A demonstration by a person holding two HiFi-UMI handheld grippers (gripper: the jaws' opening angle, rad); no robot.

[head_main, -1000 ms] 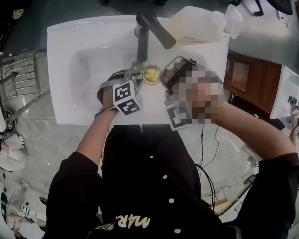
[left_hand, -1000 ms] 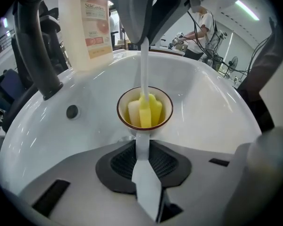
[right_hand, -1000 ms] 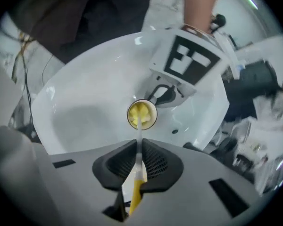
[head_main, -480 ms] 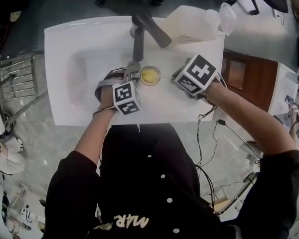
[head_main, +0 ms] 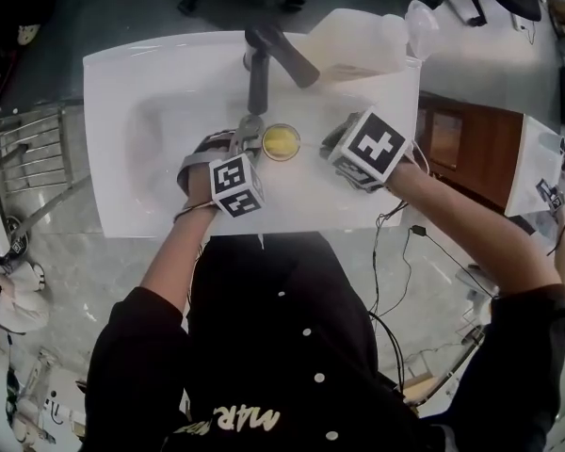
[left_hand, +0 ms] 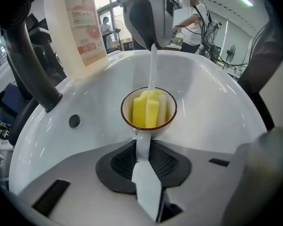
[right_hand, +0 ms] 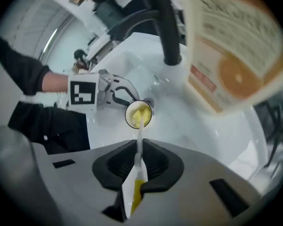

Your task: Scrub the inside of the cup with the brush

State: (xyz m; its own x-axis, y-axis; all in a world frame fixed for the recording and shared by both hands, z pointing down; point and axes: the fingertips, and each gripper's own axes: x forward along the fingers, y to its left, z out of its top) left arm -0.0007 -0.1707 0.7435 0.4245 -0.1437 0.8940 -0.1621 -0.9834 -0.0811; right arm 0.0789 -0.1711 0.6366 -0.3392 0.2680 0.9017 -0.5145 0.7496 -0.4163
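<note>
A small white cup (head_main: 282, 141) with a brown rim stands in the white sink (head_main: 151, 83) below the faucet. My left gripper (head_main: 252, 134) is beside it on its left, and the left gripper view shows that left gripper (left_hand: 148, 192) shut on the cup's white handle (left_hand: 142, 145). The brush's yellow sponge head (left_hand: 148, 108) fills the inside of the cup (left_hand: 149, 108). Its thin white stem (right_hand: 139, 142) runs back to my right gripper (right_hand: 134, 192), which is shut on the stem's yellow end. In the head view the right gripper (head_main: 344, 153) sits to the cup's right.
A dark faucet (head_main: 264, 59) arches over the basin behind the cup. A large pale detergent jug (head_main: 358, 40) lies at the sink's back right corner. An overflow hole (left_hand: 74, 121) marks the basin wall. A metal rack (head_main: 33, 144) stands left, a wooden cabinet (head_main: 461, 149) right.
My right gripper has rolled about its own line, so its marker cube now faces up; the brush head stays in the cup. The left gripper and the cup have kept still.
</note>
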